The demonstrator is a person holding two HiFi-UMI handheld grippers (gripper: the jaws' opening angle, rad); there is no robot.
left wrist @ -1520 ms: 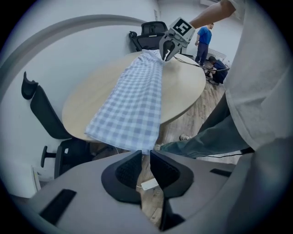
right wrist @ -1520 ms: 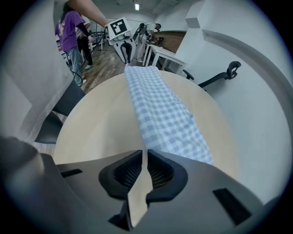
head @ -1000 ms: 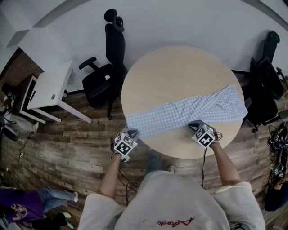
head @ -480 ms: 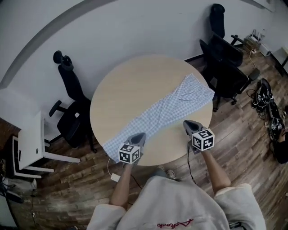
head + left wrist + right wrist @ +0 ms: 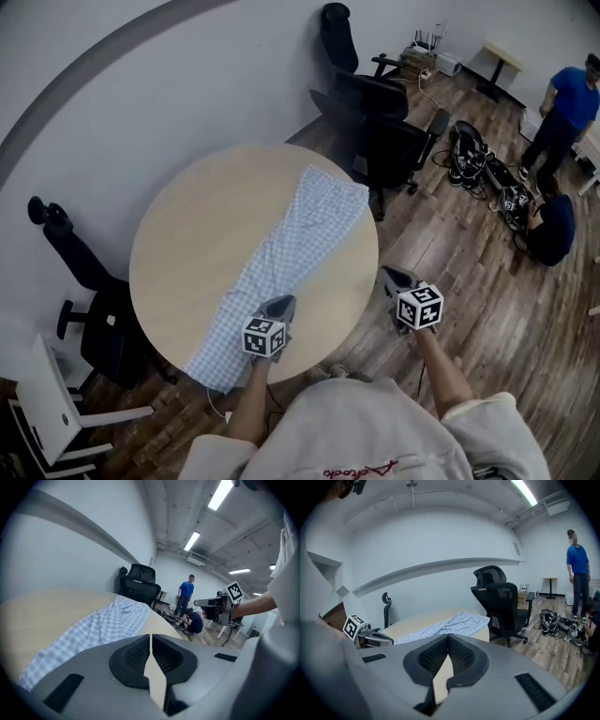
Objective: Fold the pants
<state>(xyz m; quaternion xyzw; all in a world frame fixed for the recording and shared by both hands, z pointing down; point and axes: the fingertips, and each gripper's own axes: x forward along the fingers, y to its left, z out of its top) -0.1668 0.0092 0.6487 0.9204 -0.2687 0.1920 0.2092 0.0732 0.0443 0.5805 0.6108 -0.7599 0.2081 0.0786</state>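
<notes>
Wooden floor [image 5: 450,244] and black office chairs [image 5: 384,131] lie around 1 round table [image 5: 187,234]. On it the pants [image 5: 281,262] lie flat and stretched out long, with no fold in them yet. The wide waist end is at the far side by the chairs. The leg ends reach the near edge.

1 second ago the pants ran side to side in front of the person. Now they run straight away from the person, who has walked round the table. The pants themselves look just the same.

The left gripper [image 5: 279,305] is over the legs near the close end, its 2 jaws pressed together with nothing in them. The right gripper [image 5: 391,277] is out past the table edge, over the floor, jaws together and empty too.

So this looks like finding a new place to stand, and the folding has not begun.
</notes>
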